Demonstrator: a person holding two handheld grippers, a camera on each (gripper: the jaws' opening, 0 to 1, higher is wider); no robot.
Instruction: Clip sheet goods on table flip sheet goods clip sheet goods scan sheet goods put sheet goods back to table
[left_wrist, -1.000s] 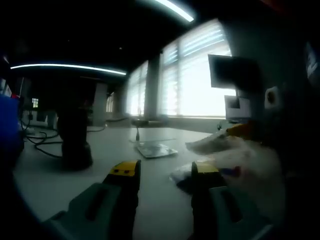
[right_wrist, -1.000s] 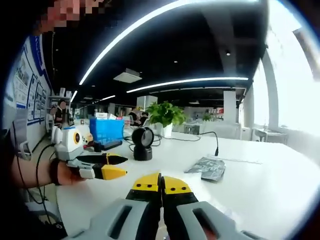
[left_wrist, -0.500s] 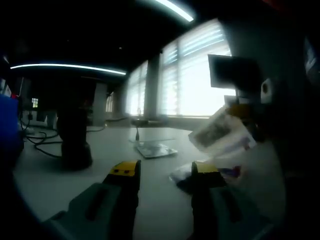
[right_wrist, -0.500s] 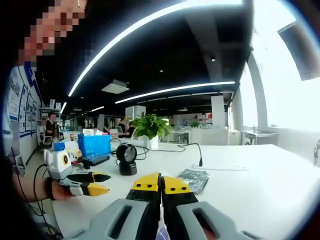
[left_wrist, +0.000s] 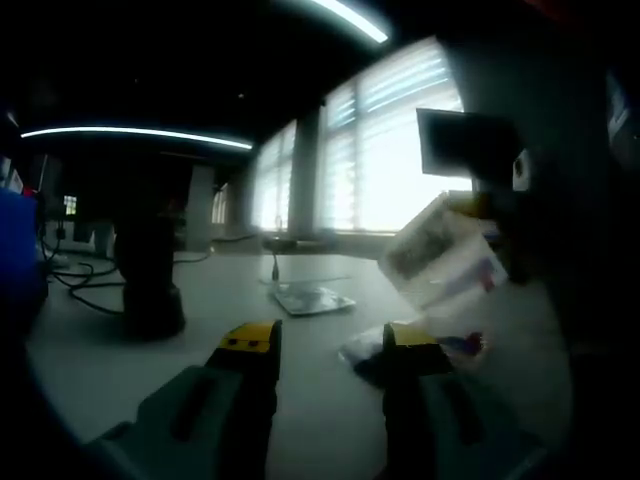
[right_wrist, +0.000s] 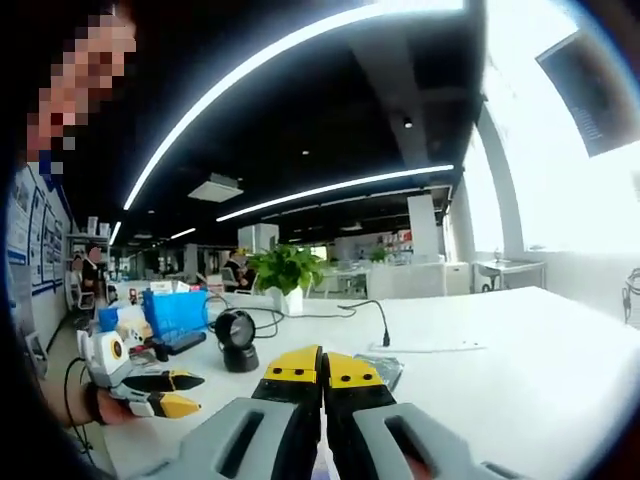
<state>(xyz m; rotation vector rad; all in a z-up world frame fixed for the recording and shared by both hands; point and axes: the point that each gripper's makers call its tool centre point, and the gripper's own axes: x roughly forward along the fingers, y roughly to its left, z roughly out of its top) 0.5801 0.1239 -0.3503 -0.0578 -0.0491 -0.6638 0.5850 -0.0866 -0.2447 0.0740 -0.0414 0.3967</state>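
Holding a sheet packet (left_wrist: 440, 255) aloft, right gripper (right_wrist: 322, 367) jaws closed.

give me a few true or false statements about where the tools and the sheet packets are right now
1. The right tool has its jaws pressed together. True.
2. The left tool has its jaws closed tight. False: they stand apart with a clear gap between them.
3. A sheet packet is held up off the table in the left gripper view. True.
4. The table holds no other packet. False: another flat packet lies on it further back.
5. The black scanner is lying on its side. False: it stands upright on the table.
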